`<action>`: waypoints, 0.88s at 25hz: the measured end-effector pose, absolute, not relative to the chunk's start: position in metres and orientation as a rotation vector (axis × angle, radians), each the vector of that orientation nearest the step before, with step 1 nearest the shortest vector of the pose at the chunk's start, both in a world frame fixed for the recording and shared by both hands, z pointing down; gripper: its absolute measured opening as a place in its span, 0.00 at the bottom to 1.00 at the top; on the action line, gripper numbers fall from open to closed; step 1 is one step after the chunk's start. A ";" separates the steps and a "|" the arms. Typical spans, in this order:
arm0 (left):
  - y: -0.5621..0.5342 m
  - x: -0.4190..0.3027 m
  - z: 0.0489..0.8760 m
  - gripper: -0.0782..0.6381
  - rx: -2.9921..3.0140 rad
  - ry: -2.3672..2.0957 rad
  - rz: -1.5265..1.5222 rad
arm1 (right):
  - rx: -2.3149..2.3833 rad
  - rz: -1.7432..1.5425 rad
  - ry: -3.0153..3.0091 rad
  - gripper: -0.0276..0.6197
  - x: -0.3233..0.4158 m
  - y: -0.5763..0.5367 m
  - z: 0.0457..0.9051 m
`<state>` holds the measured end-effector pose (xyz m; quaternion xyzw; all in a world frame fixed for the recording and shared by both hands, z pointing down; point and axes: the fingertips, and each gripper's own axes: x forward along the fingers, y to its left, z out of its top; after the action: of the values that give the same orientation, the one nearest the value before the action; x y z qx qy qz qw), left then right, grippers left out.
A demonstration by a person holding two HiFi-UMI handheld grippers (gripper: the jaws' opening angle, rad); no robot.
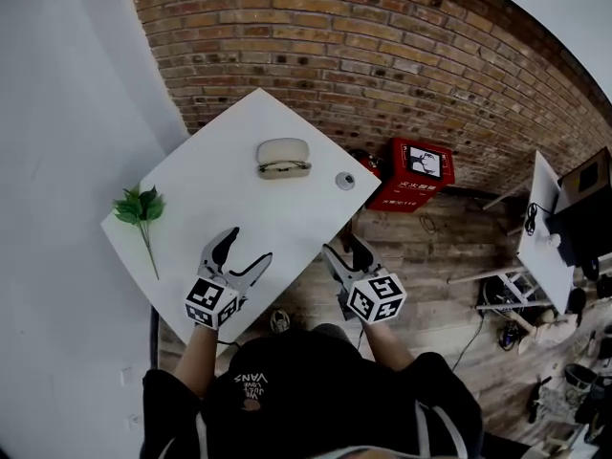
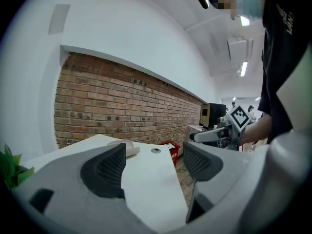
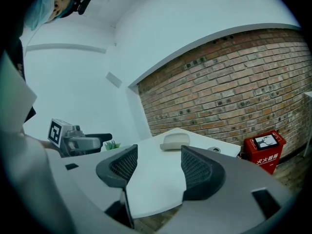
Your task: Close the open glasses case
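A beige glasses case [image 1: 283,158] lies at the far side of the white table [image 1: 210,199], close to the brick wall; a dark gap shows along its near side. It also shows small and far off as the case [image 2: 125,148] and the case [image 3: 174,141]. My left gripper [image 1: 244,251] hovers over the table's near part, open and empty, well short of the case. My right gripper [image 1: 342,249] is beside the table's near right edge, over the wooden floor, also open and empty. Through the left gripper [image 2: 153,162] and the right gripper [image 3: 158,165] I see only bare tabletop between the pads.
A green leafy sprig [image 1: 142,208] lies at the table's left. A small round disc [image 1: 345,181] sits near the far right corner. A red box [image 1: 413,173] stands on the floor by the brick wall [image 1: 382,55]. Another white desk [image 1: 543,228] is at right.
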<state>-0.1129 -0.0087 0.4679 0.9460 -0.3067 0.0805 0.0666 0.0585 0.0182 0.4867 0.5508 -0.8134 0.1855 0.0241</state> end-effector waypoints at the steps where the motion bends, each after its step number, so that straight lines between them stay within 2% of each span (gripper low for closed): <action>1: -0.013 -0.115 0.469 0.62 2.848 -0.923 0.241 | 1.707 0.581 -2.513 0.45 0.057 0.014 0.487; 10: -0.048 -0.115 0.478 0.63 2.795 -0.949 0.234 | 1.666 0.610 -2.518 0.45 0.065 -0.030 0.494; 22: -0.121 -0.097 0.487 0.67 2.723 -1.080 0.279 | 1.384 0.646 -2.583 0.45 0.078 -0.133 0.507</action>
<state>-0.0975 -0.1208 0.4870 0.9208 -0.3652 0.0942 0.0995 0.0777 -0.1334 0.5066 0.4600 -0.8587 0.2146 0.0703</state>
